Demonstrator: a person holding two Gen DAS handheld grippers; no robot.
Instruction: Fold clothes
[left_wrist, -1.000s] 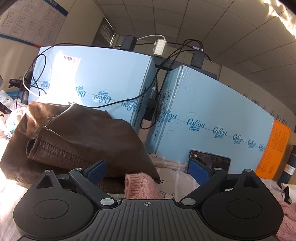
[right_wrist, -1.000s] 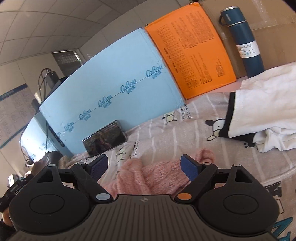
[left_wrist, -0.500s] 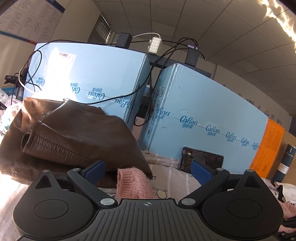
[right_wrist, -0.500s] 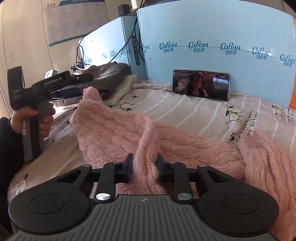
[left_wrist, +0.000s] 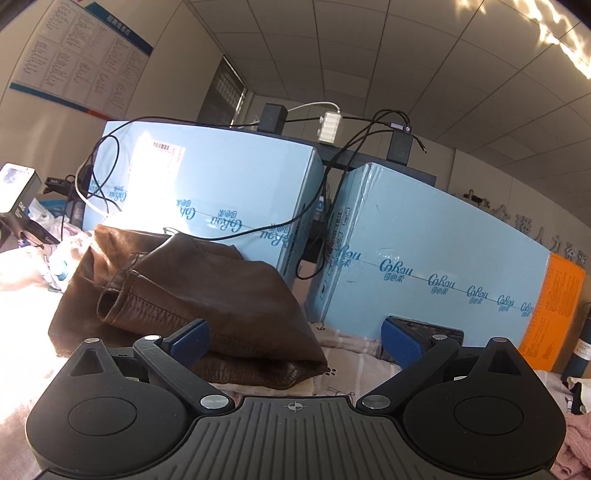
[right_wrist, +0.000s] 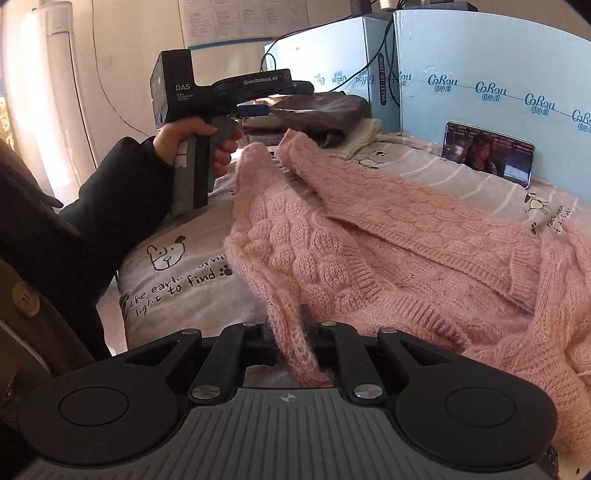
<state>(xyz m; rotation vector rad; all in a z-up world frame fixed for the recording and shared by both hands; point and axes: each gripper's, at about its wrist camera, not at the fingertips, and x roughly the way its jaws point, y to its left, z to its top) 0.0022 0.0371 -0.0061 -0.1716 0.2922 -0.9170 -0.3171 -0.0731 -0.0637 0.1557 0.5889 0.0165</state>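
Note:
A pink cable-knit sweater (right_wrist: 388, 229) lies crumpled across the striped bedsheet (right_wrist: 177, 280). My right gripper (right_wrist: 293, 332) is shut on a fold of its edge at the near side, and the knit runs up from the pads. My left gripper (left_wrist: 295, 343) is open with nothing between its blue pads (left_wrist: 188, 339). In the right wrist view a hand holds the left gripper (right_wrist: 255, 109) above the sweater's far sleeve end, apart from it. A folded brown leather garment (left_wrist: 192, 288) lies just beyond it. A bit of pink knit (left_wrist: 576, 443) shows at the lower right.
Two light-blue boxes (left_wrist: 221, 192) with cables over them wall the far side. A phone (right_wrist: 487, 153) leans on the right box. An orange sheet (left_wrist: 557, 310) and a dark bottle (left_wrist: 580, 350) stand at far right. A cream knit (right_wrist: 364, 134) lies under the brown garment (right_wrist: 317, 110).
My right gripper shut on the pink sweater and swung round to the left while holding it. The pink sleeve end has left the left gripper's view, which has shifted a little.

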